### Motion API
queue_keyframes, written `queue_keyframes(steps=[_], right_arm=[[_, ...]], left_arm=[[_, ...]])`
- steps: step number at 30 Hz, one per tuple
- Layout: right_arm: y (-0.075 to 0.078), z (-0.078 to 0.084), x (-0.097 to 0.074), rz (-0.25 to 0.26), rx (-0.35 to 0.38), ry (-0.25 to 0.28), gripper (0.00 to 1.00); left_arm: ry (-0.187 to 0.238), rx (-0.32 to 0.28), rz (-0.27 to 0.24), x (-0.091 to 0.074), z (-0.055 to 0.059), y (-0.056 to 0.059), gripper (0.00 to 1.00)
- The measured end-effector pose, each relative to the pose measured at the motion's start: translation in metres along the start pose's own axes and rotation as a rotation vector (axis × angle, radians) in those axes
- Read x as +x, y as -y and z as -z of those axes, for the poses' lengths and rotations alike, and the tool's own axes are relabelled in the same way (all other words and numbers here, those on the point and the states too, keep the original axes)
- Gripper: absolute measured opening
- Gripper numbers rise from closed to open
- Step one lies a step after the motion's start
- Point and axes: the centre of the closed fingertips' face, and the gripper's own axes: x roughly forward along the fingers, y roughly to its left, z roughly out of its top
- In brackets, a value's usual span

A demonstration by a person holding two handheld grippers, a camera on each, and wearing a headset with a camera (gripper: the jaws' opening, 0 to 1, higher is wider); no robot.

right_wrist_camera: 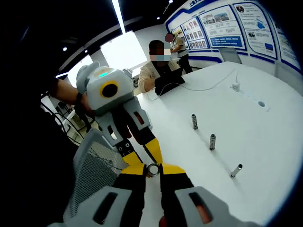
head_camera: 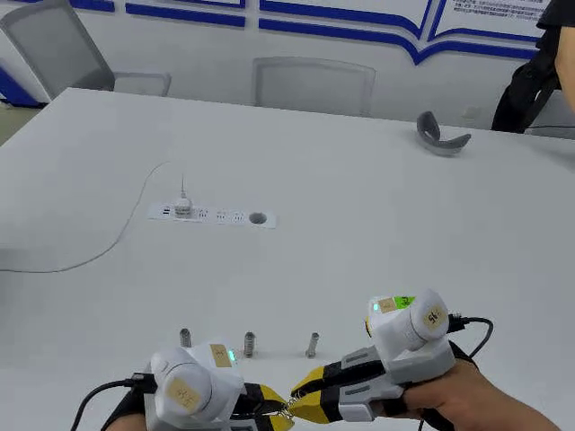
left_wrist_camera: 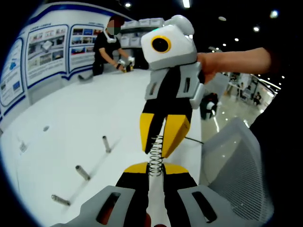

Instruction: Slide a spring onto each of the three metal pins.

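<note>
Head view, left gripper and right gripper cut off below, fingers of both clamped on spring

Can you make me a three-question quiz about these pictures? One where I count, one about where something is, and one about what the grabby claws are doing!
1. How many metal pins stand on the table?
A. two
B. three
C. six

2. Where is the spring?
A. lying beside the pins
B. at the table's far edge
C. held between the two grippers

3. The jaws of the left gripper are:
A. shut on the spring
B. wide open
C. shut on a pin

Answers:
1 B, three stand in a row.
2 C, it spans from the left gripper to the right gripper.
3 A, the yellow tips pinch the spring's end.
</note>
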Motion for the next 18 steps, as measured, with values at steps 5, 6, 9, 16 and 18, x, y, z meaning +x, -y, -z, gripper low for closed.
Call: queue_keyframes(steps=[5, 6, 9, 16, 18], right_arm=[[-0.004, 0.004, 0.000, -0.036, -0.070, -0.054, 0.14], [-0.005, 0.005, 0.000, -0.040, -0.078, -0.059, 0.14], [-0.005, 0.007, 0.000, -0.045, -0.107, -0.068, 0.14], [-0.007, 0.012, 0.001, -0.059, -0.129, -0.089, 0.13], [-0.008, 0.015, 0.002, -0.058, -0.112, -0.091, 0.13]], left_arm=[[-0.002, 0.025, 0.017, 0.001, -0.003, 0.004, 0.10], [-0.002, 0.025, 0.020, 0.001, -0.003, 0.004, 0.10], [0.001, 0.028, 0.027, 0.002, -0.004, 0.005, 0.10], [-0.016, 0.050, 0.042, 0.005, -0.002, 0.010, 0.10], [-0.021, 0.050, 0.044, 0.006, 0.000, 0.012, 0.10]])
